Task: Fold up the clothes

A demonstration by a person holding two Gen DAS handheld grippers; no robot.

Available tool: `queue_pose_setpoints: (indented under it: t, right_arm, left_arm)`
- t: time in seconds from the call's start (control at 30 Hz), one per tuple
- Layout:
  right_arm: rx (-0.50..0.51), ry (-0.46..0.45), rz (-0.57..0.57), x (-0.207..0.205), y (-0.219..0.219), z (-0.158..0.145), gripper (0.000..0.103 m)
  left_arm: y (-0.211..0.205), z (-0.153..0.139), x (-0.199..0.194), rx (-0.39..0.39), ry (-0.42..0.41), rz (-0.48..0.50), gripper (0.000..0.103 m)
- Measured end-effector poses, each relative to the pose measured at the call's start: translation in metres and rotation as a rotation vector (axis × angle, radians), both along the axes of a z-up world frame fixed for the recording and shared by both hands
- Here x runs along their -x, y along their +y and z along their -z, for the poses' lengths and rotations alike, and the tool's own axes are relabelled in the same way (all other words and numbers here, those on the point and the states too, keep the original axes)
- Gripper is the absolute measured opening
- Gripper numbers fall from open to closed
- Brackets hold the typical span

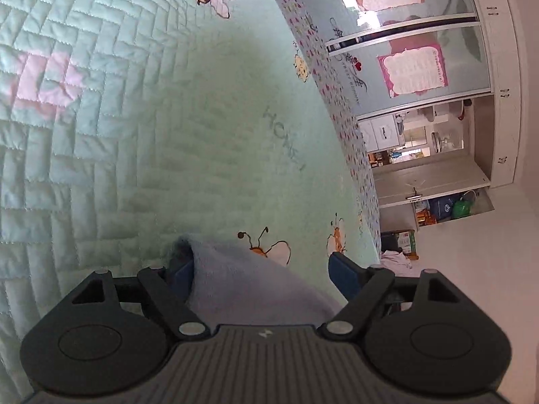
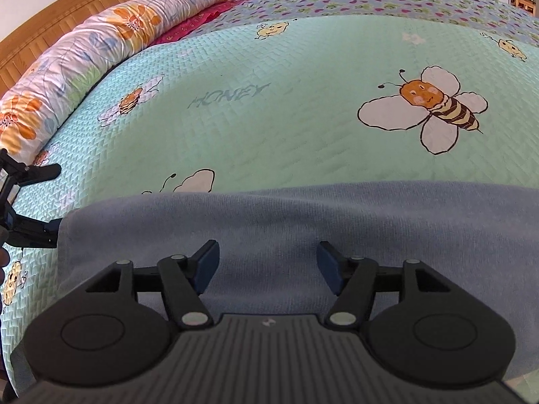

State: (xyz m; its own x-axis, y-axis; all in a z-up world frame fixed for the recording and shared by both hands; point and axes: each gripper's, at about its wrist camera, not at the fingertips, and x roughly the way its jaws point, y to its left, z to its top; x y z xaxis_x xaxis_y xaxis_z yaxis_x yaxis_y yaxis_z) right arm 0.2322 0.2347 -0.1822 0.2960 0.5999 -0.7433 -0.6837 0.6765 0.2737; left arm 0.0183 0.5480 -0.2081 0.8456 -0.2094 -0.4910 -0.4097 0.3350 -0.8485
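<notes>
a blue-grey cloth (image 2: 303,222) lies spread on the bed, on a green quilt (image 2: 269,118) printed with bees. the right tool (image 2: 267,264) is above the cloth with its jaws wide apart, holding nothing. the left tool (image 1: 262,277) is at the cloth's left corner, jaws also apart, and a fold of the cloth sits between them against one blue pad (image 1: 183,271). a floral bolster (image 2: 111,30) lies along the headboard.

Both wrist views close above bedspread (image 2: 269,128).
</notes>
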Motion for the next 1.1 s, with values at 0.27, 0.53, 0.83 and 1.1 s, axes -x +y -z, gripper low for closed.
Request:
queue_pose_setpoints:
  t: [0.27,0.53,0.83,1.1]
  right_arm:
    - [-0.006,-0.082,-0.042,0.012,0.016,-0.011,0.066]
    - [-0.013,-0.083,-0.024,0.007,0.027,-0.01,0.068]
    - [-0.114,-0.017,0.022,-0.013,0.015,-0.013,0.068]
    - [-0.057,0.014,0.104,-0.052,0.034,-0.002,0.035]
  left_arm:
    - [-0.023,-0.035,-0.013,-0.253,-0.118,0.019,0.004]
    - [-0.016,-0.007,-0.026,-0.421,0.08,0.0,0.009]
    - [-0.001,-0.026,-0.008,-0.435,0.034,-0.058,0.05]
    - [-0.008,-0.054,0.018,-0.492,0.049,-0.158,0.055]
